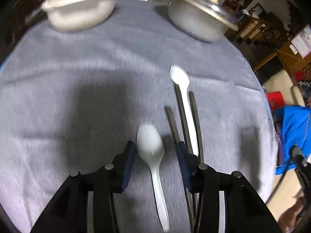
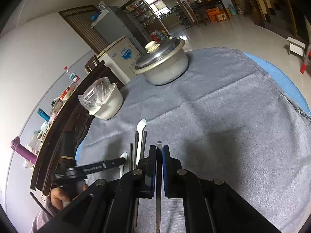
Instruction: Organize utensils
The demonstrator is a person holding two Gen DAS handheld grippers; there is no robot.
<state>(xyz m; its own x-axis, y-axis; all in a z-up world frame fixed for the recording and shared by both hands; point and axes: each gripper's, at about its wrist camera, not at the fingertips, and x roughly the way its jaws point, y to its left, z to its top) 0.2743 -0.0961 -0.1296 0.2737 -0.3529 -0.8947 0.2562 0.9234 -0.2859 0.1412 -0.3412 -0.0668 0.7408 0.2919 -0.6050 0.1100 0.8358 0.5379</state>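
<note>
In the left wrist view my left gripper [image 1: 154,151] is open, its pads either side of a white plastic spoon [image 1: 151,147] lying on the grey cloth [image 1: 77,81]. A second white spoon [image 1: 181,83] lies further right among several dark chopsticks [image 1: 173,122]. In the right wrist view my right gripper [image 2: 159,151] is shut on a metal chopstick [image 2: 159,145] whose tip pokes out between the pads. The second spoon [image 2: 140,134] and chopsticks [image 2: 143,141] lie just left of it; my left gripper [image 2: 108,164] reaches in from the left.
A lidded metal pot [image 2: 163,64] stands at the back of the table, and a white bowl covered in plastic [image 2: 106,101] stands left of it. The table's edge with blue underlay [image 2: 281,77] runs at right. A dark shelf with bottles [image 2: 64,116] lies left.
</note>
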